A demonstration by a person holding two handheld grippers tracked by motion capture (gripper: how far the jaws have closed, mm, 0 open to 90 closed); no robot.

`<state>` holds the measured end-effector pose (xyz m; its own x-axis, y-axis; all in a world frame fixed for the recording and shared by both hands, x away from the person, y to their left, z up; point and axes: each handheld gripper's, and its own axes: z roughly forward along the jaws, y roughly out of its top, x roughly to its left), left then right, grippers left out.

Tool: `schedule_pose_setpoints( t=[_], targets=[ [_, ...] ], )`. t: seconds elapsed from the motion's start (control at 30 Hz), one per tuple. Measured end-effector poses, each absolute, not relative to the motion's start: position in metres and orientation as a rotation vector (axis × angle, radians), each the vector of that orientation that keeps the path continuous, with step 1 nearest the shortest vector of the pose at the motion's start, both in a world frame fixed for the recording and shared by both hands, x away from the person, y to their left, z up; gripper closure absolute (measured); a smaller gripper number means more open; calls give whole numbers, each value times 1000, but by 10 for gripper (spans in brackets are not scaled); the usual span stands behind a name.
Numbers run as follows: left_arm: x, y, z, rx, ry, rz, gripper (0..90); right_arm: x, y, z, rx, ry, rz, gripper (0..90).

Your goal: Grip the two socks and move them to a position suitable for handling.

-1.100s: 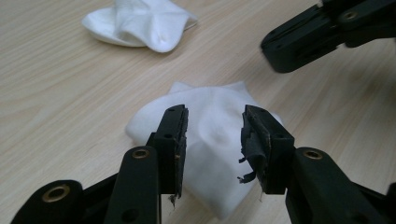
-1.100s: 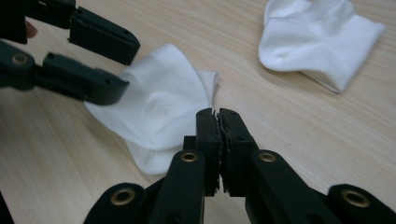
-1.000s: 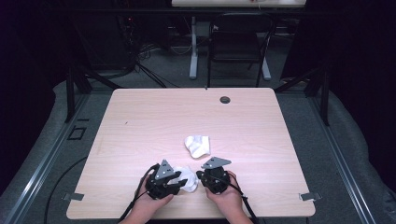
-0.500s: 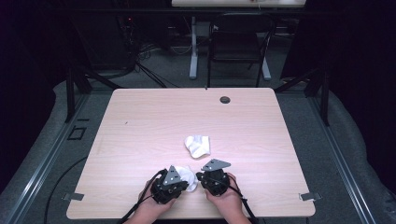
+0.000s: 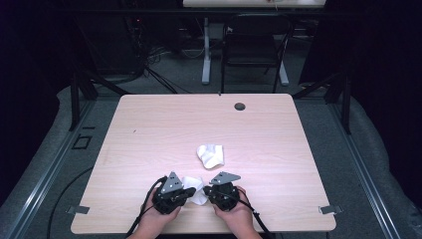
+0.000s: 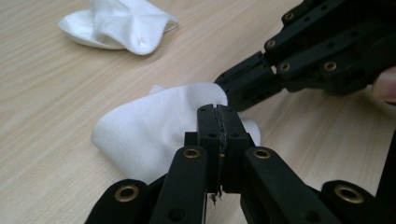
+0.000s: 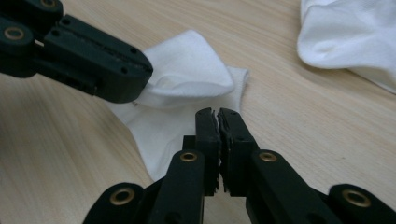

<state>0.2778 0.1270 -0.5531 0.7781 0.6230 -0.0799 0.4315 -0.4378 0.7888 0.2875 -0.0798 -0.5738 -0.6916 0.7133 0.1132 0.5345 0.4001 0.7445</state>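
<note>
A white sock is held near the front edge of the table, pinched between the two grippers, which are drawn close together there. The left gripper is seen with its jaws pressed fully together, a thin edge of the sock's fabric apparently trapped between them; the right gripper is likewise closed to a hairline gap, and a fold of the same sock appears to be clamped in it, though the cloth inside the jaws themselves is hidden. Compared with a second ago, the left gripper has been brought a little nearer the table's front edge and turned inward, so that the sock is now bunched into a smaller bundle between the two tools rather than spread between them; the right gripper has hardly been shifted. This is judged to be a fold or a rolling-up under way: one end of the sock seems to be carried over toward the other. A second white sock lies crumpled farther up the table, apart from the grippers and untouched in all three moments, so it is judged that pairing or stacking is not yet done. A small dark grommet is seen near the far edge.
</note>
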Motion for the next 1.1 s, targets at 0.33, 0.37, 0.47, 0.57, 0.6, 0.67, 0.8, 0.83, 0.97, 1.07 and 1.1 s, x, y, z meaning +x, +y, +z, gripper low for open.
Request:
schedule_pose_setpoints(
  t=[0.33, 0.37, 0.47, 0.57, 0.6, 0.67, 0.8, 0.83, 0.97, 1.07, 1.1],
  targets=[
    [276, 158, -544, 2056, 859, 323, 892, 289, -81, -579, 1089, 2483, 1073, 900],
    [276, 164, -544, 2048, 883, 321, 892, 289, -83, -579, 1093, 2482, 1073, 900],
    [277, 174, -545, 2032, 946, 302, 892, 288, -86, -578, 1099, 2487, 1060, 900],
    [275, 177, -547, 2054, 975, 309, 890, 286, -89, -577, 1090, 2487, 1034, 900],
    [274, 177, -548, 2061, 972, 312, 890, 286, -90, -577, 1087, 2488, 1028, 900],
    [271, 178, -549, 2074, 981, 313, 888, 284, -92, -577, 1090, 2482, 1027, 900],
    [268, 185, -552, 2080, 1016, 320, 875, 283, -96, -576, 1110, 2484, 1015, 900],
    [267, 187, -553, 2080, 1025, 319, 870, 282, -97, -576, 1112, 2490, 1014, 900],
    [266, 200, -554, 2055, 1087, 313, 816, 281, -101, -575, 1107, 2491, 1000, 900],
    [268, 205, -549, 2003, 1106, 330, 775, 281, -103, -574, 1114, 2495, 985, 900],
    [268, 205, -548, 1996, 1094, 330, 764, 280, -103, -574, 1116, 2499, 980, 900]
  ],
)
